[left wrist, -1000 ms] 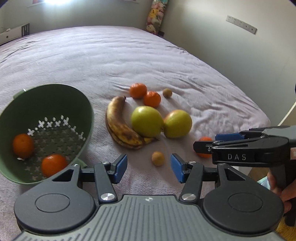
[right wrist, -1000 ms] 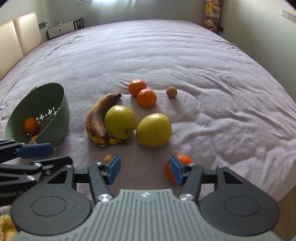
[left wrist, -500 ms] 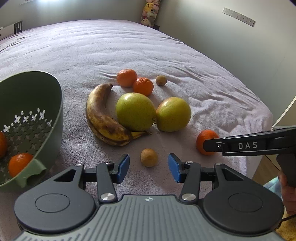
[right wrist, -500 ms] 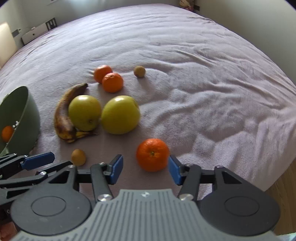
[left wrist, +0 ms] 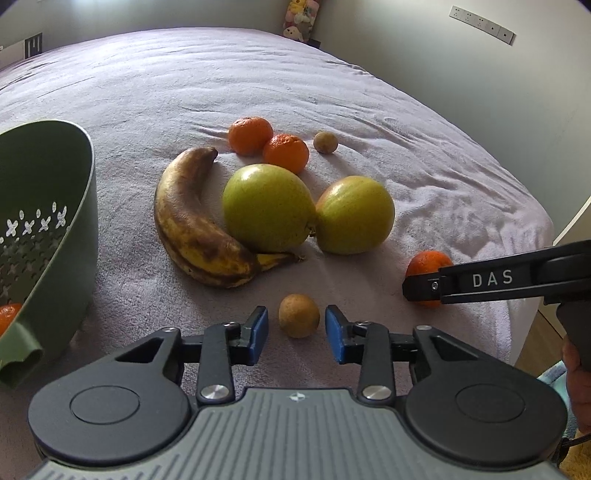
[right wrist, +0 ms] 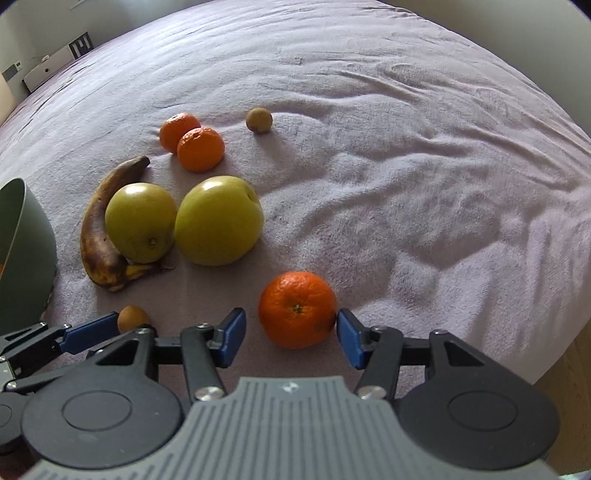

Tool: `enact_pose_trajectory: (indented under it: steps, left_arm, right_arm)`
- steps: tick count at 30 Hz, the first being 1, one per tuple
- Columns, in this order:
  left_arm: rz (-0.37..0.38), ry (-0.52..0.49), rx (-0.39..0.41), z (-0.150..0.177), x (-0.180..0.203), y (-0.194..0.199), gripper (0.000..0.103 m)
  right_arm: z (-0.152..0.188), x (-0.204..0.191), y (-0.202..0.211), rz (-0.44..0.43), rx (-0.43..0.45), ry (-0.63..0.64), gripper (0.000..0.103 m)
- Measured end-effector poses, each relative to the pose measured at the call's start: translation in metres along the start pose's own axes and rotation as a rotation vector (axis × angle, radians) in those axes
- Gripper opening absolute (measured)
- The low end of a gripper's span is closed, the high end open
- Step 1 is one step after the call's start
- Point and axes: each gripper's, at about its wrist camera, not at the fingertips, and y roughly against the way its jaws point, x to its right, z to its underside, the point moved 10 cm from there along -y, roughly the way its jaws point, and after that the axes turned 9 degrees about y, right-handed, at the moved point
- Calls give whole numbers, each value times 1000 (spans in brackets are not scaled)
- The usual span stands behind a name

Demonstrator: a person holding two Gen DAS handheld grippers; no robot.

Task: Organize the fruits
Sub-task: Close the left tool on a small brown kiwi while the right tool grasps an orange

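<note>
The bed wears a soft, matt, wrinkled lilac cloth. The green colander looks like smooth matt plastic. The apples have glossy skin, the mandarin a dimpled peel, the banana a dull, brown-blotched one. The fingers carry blue pads on black plastic with metal screws.

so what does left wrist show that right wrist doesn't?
Only left wrist: the colander's perforated inside with a mandarin in it, plush toys in the corner, and the wall socket strip.

Only right wrist: the near mandarin unobstructed between the open right tool.

Both: banana, two green apples, two far mandarins, and the small brown fruit between the open left tool.
</note>
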Motion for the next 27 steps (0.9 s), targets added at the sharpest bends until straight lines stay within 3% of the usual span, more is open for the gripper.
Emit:
enact_pose_trajectory:
  steps: [5,14,27]
  left_arm:
    - [14,8,-16,-1,1,-2,27]
    - [10,0,-8,-5,4,4,26]
    - [-35,64,29,-32,0,47,26]
  right_arm:
    - [0,2,-3,19,-7,4,47]
    - [-3,2,2,30,7,14,44]
    - [-30,-39,38,-48,141,110,43]
